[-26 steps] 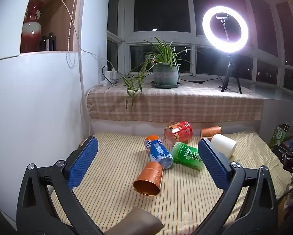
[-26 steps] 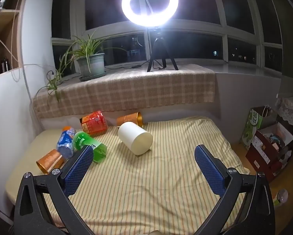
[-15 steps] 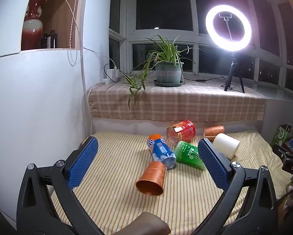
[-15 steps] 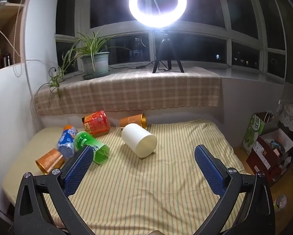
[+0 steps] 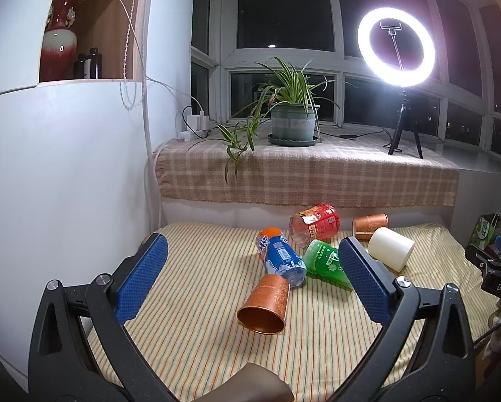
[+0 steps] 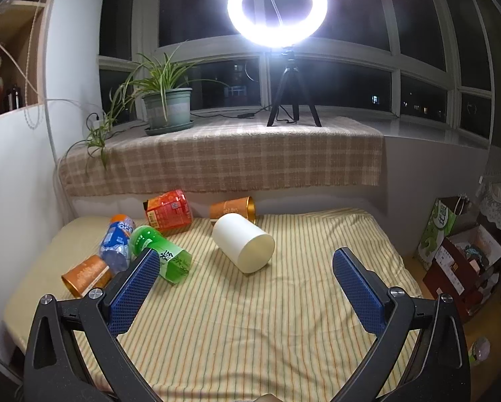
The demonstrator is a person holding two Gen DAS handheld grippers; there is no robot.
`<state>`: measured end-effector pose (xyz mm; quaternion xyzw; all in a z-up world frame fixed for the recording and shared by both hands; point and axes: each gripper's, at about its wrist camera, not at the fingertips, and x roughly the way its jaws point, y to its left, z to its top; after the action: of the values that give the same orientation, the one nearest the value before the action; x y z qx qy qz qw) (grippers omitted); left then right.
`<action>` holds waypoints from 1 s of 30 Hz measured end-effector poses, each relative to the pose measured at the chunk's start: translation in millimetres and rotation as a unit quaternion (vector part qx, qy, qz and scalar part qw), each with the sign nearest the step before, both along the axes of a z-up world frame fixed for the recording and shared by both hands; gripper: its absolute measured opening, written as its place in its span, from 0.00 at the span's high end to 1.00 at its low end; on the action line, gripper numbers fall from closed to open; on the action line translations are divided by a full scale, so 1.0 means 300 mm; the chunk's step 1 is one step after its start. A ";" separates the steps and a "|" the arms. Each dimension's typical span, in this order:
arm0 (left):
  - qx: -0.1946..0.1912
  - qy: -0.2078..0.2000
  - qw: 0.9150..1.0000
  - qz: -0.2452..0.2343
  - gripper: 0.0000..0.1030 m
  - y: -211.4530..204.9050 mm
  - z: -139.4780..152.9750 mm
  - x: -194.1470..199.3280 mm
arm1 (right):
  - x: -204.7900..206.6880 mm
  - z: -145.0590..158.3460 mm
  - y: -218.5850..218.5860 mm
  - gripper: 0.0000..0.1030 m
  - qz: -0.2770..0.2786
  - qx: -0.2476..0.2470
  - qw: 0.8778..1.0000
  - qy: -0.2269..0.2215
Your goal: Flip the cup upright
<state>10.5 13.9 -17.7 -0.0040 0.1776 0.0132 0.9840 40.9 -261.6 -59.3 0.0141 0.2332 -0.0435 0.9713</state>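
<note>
Several cups lie on their sides on a striped mattress (image 5: 200, 301). A copper cup (image 5: 264, 305) lies nearest my left gripper (image 5: 250, 281), its mouth facing me; it also shows in the right wrist view (image 6: 86, 273). A white cup (image 6: 243, 247) lies ahead of my right gripper (image 6: 247, 281) and shows in the left wrist view (image 5: 390, 248). A green cup (image 6: 161, 255), a blue cup (image 5: 280, 257), a red cup (image 5: 314, 224) and a second copper cup (image 6: 232, 210) lie behind. Both grippers are open, empty and above the mattress.
A checked cloth covers the sill (image 5: 304, 174) behind, holding a potted plant (image 5: 292, 124) and a ring light on a tripod (image 6: 277, 10). A white cabinet wall (image 5: 66, 184) stands at the left. Boxes (image 6: 458, 254) sit on the floor at the right.
Both grippers have moved a little forward toward the cups; the cups look slightly larger. No cup has moved and both grippers stay open.
</note>
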 end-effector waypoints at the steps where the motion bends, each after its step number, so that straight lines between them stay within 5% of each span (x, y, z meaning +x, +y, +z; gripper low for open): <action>1: 0.000 0.001 1.000 0.000 0.00 0.001 0.001 0.000 | 0.000 -0.001 0.000 0.01 0.000 0.000 1.000 0.001; 30: 0.004 0.004 1.000 -0.005 0.00 -0.033 0.004 0.012 | 0.010 -0.021 -0.019 0.01 -0.005 0.002 1.000 0.007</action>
<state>14.1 3.9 -16.5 0.0013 0.1818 0.0086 0.9833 43.8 -267.2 -65.5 0.0168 0.2403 -0.0482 0.9693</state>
